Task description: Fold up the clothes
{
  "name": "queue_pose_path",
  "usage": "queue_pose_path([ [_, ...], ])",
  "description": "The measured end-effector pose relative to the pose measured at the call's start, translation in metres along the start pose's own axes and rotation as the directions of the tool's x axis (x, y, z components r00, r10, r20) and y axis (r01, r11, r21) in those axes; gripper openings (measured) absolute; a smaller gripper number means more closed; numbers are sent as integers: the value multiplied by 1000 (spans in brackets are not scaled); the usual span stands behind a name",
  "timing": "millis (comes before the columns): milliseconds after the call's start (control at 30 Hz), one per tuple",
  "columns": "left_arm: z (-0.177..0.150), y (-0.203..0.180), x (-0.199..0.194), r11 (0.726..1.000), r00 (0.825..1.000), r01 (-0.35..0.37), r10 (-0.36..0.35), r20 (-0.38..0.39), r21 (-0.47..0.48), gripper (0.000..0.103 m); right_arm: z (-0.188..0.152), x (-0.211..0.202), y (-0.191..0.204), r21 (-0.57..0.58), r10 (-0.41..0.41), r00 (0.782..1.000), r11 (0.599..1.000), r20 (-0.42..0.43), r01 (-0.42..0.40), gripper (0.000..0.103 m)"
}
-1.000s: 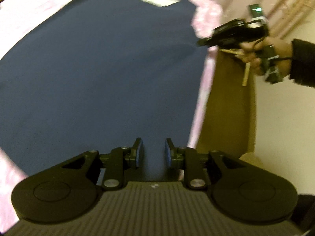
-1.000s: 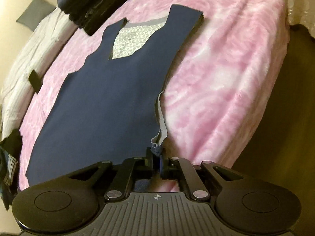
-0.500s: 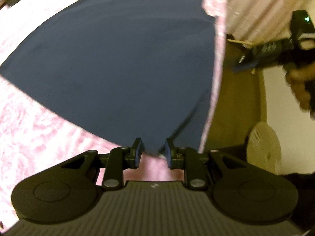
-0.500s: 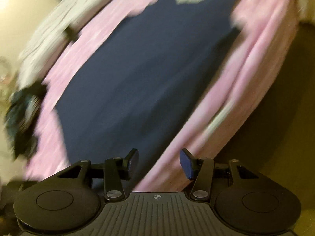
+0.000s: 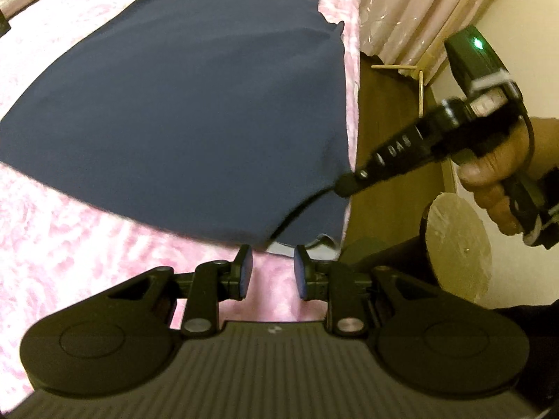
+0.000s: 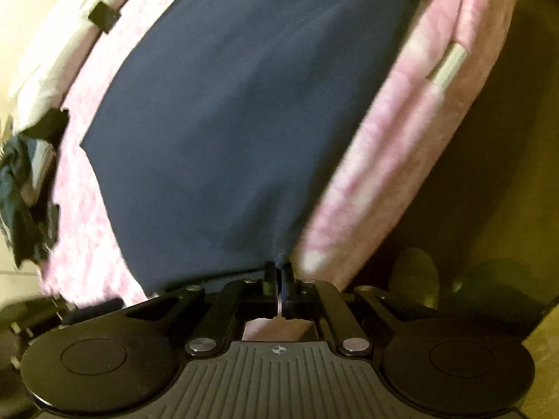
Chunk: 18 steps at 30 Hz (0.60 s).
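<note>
A navy sleeveless garment [image 5: 181, 104] lies spread flat on a pink blanket [image 5: 70, 244], neckline at the far end. My left gripper [image 5: 269, 272] is open and empty, just short of the garment's near hem corner. My right gripper [image 6: 278, 276] is shut on the garment's [image 6: 227, 122] right side edge near the hem, and the cloth puckers at the pinch. In the left wrist view the right gripper [image 5: 346, 185] reaches in from the right at the bed's edge.
The bed's right edge drops to a brown floor [image 5: 387, 122]. A round wooden disc [image 5: 461, 244] stands near the bed corner. Curtains [image 5: 412, 7] hang at the back right. Dark clothes [image 6: 24, 181] and white bedding [image 6: 52, 52] lie left of the garment.
My right gripper let go of the armhole edge, opened, moved down the garment's side and shut on the edge near the hem. My left gripper drew back toward the hem corner, still open.
</note>
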<state>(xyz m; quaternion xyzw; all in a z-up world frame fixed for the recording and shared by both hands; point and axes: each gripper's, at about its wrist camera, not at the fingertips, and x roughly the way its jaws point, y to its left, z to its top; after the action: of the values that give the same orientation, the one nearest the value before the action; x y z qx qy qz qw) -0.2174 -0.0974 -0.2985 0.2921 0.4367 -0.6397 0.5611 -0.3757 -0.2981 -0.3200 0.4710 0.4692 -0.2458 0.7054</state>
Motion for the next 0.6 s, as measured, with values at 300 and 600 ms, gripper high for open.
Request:
queue_pose_path([
  [300, 18, 0, 22, 999, 1000, 23, -22, -21, 40, 22, -19, -11, -17, 41, -96, 994, 994, -61, 98, 0],
  [600, 2, -4, 32, 959, 989, 120, -138, -52, -256, 24, -15, -25, -6, 27, -45, 999, 999, 9, 45, 50],
])
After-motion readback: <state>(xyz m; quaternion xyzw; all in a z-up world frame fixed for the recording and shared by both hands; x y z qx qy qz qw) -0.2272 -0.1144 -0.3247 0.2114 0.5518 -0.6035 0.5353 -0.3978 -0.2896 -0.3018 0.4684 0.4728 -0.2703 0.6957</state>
